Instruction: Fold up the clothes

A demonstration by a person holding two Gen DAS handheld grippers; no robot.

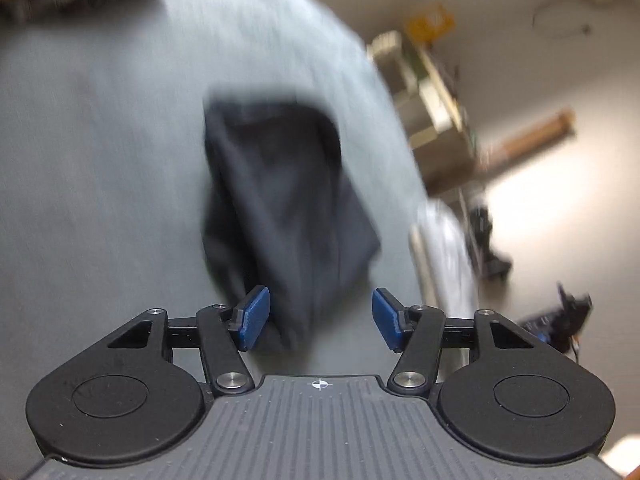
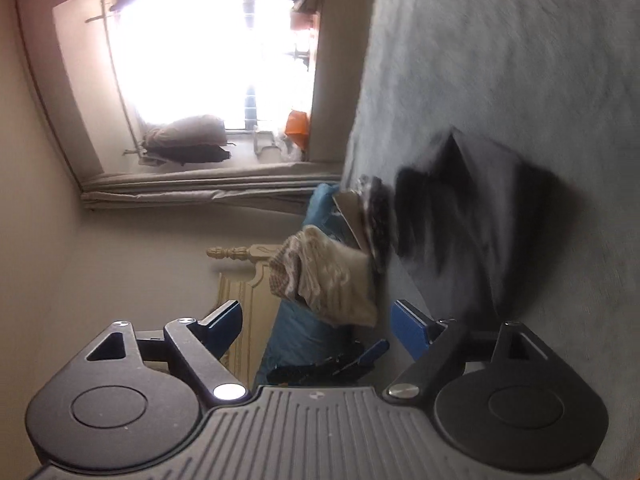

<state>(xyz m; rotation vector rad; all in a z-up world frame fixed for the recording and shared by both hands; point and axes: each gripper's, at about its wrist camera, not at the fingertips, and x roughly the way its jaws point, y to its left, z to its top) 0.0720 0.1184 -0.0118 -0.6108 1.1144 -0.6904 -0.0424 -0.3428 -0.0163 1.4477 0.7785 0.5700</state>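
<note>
1. Bed (image 1: 100,160), grey cover, carries the garment.
2. Dark garment (image 1: 280,200), folded into a blurred bundle, lies on the bed ahead of both grippers.
3. Left gripper (image 1: 320,316): blue fingers (image 1: 254,318) released, spread apart, garment's near end between them but not pinched.
4. Right gripper (image 2: 320,324): fingers (image 2: 412,330) released, spread wide, nothing between them; view rolled sideways.
5. Beige cloth (image 2: 324,276) heaped beside the garment.
6. Bright window (image 2: 208,52) beyond.
</note>
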